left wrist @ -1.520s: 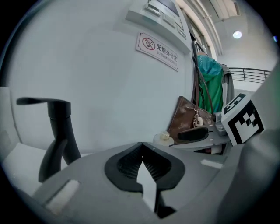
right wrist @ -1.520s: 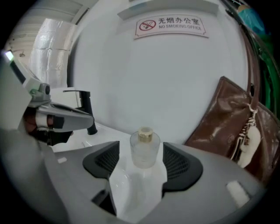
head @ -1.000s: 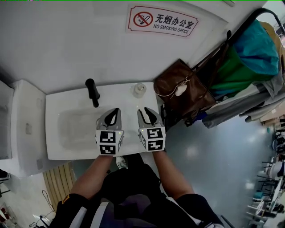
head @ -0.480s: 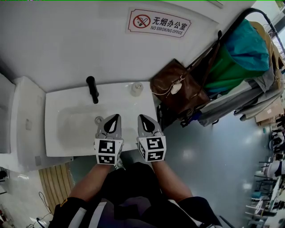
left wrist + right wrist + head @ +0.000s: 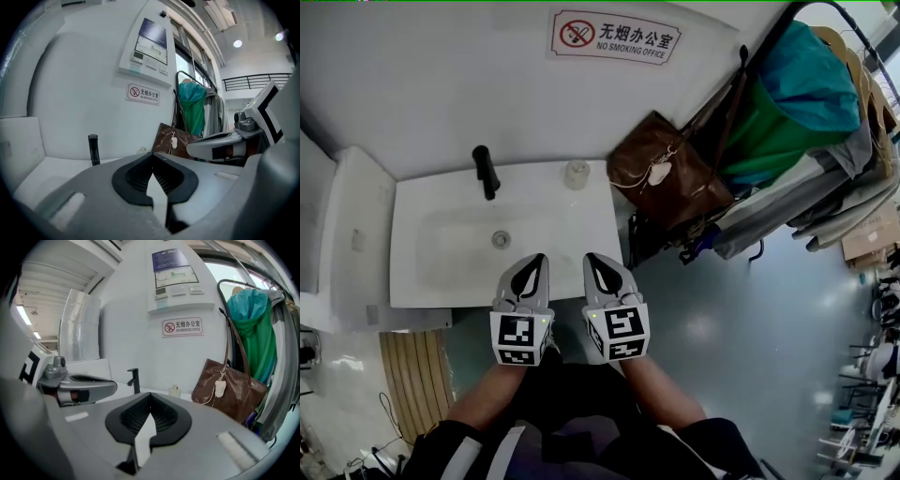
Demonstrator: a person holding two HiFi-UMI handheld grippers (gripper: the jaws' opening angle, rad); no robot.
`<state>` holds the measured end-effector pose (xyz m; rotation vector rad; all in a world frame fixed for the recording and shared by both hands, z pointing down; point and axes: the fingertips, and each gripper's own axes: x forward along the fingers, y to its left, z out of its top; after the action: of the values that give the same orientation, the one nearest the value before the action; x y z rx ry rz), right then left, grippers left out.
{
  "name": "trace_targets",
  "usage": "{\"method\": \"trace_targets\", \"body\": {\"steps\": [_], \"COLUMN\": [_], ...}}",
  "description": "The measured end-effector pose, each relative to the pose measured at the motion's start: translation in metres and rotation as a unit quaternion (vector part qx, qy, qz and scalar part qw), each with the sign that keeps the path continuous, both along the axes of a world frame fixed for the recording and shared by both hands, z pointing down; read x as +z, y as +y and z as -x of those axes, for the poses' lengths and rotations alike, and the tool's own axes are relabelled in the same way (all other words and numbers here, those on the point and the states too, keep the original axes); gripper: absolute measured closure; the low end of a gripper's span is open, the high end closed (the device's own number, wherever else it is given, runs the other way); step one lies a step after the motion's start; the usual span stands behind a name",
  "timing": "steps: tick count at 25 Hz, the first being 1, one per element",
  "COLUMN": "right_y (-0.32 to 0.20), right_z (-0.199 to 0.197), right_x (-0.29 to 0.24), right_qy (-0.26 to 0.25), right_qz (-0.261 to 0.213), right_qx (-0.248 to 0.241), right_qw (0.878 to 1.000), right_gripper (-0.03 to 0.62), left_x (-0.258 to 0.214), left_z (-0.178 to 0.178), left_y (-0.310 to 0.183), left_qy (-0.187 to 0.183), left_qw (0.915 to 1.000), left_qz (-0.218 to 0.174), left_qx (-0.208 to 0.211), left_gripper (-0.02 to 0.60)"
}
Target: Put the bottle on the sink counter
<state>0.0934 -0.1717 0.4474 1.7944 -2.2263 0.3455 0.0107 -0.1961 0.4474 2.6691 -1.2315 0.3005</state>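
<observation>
A small clear bottle stands upright on the white sink counter, at its back right corner beside the wall. It also shows small and far off in the right gripper view as the bottle. My left gripper and right gripper hover side by side over the counter's front edge, well short of the bottle. Both are shut with nothing between the jaws. In the left gripper view the left gripper has its tips meeting, and so does the right gripper in its own view.
A black faucet rises at the back of the basin, with the drain in front of it. A brown handbag hangs just right of the counter, beside a rack of green and teal clothes. A white fixture flanks the sink's left side.
Both grippers have drawn back from over the basin to the counter's front edge. The bottle stays standing at the back right corner.
</observation>
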Motion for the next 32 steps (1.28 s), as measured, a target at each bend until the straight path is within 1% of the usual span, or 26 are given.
{"method": "trace_targets", "body": {"steps": [5, 11, 16, 22, 28, 32], "right_y": [0.05, 0.113, 0.165, 0.22, 0.256, 0.272], "right_z": [-0.008, -0.012, -0.009, -0.001, 0.005, 0.006], "right_x": [-0.012, -0.025, -0.038, -0.054, -0.063, -0.065], "right_qy": [0.003, -0.003, -0.013, -0.017, -0.021, -0.022], "right_qz": [-0.01, -0.023, -0.035, -0.042, -0.046, -0.046], "right_qx": [-0.027, -0.061, -0.086, -0.118, -0.131, -0.131], "right_qw": [1.0, 0.998, 0.996, 0.992, 0.99, 0.99], "right_gripper": [0.592, 0.592, 0.592, 0.592, 0.592, 0.592], "left_x": [-0.014, -0.036, -0.049, -0.059, -0.074, -0.077], "left_z": [-0.012, -0.02, -0.012, -0.002, 0.013, 0.022], "left_y": [0.054, 0.124, 0.179, 0.241, 0.278, 0.298], "left_qy": [0.003, 0.0, -0.002, -0.004, -0.006, -0.006], "left_qw": [0.9997, 0.9986, 0.9963, 0.9932, 0.9903, 0.9898], "left_qz": [-0.011, -0.037, -0.05, -0.052, -0.06, -0.061], "left_qx": [-0.02, -0.039, -0.071, -0.104, -0.125, -0.129], "left_gripper": [0.58, 0.58, 0.58, 0.58, 0.58, 0.58]}}
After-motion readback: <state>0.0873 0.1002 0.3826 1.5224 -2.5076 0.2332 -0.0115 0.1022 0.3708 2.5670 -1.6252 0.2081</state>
